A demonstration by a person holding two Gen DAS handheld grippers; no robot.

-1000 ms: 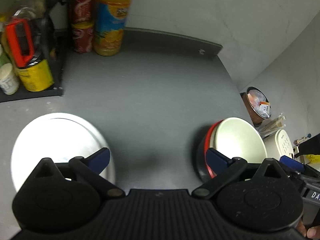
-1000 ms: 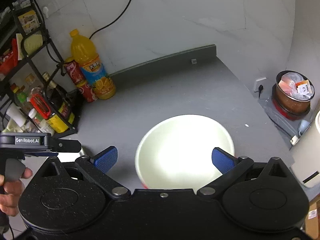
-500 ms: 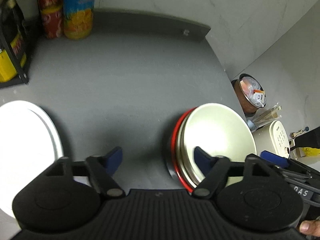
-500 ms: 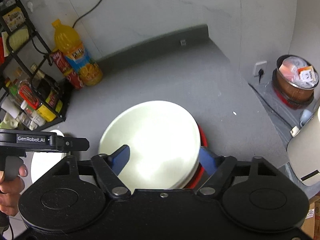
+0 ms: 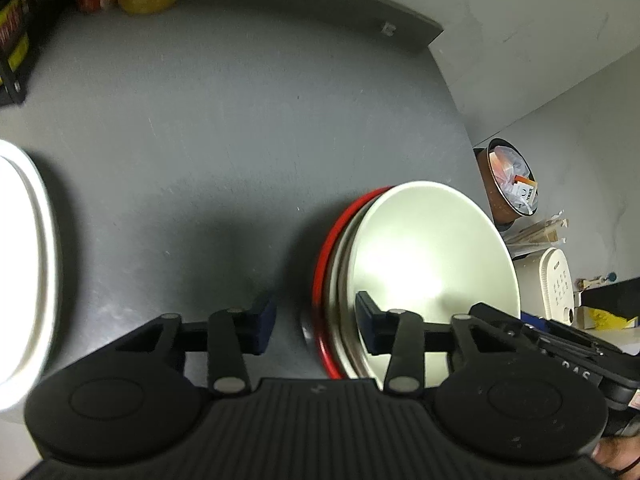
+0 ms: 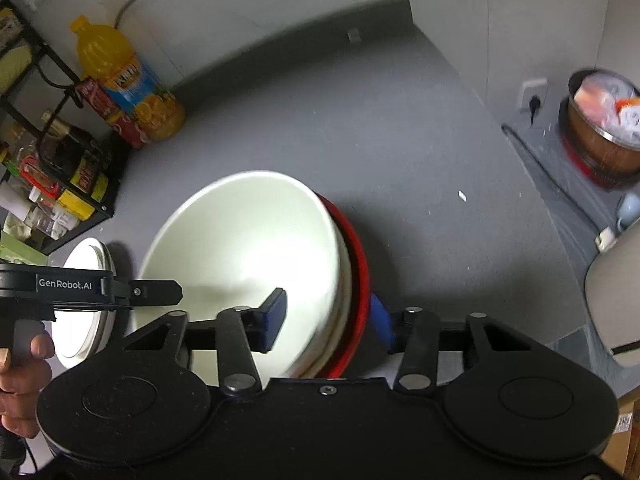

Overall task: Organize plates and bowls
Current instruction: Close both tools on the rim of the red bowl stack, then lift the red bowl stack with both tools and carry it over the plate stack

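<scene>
Two handheld grippers are straddling opposite rims of a stack of bowls on a grey counter (image 5: pixel 248 128). The left gripper (image 5: pixel 316 322) and the right gripper (image 6: pixel 328 320) are each part-closed, one pad inside the cream bowl (image 6: pixel 248 248), one outside the red bowl (image 6: pixel 362 280); whether either is touching is unclear. A white plate (image 5: pixel 24 264) is sitting off to the left.

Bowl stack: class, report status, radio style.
Both grippers straddle bowl stack rim: left gripper on its left edge, right gripper opposite. Neither visibly clamped. White plate apart. Nothing obstructing.
</scene>
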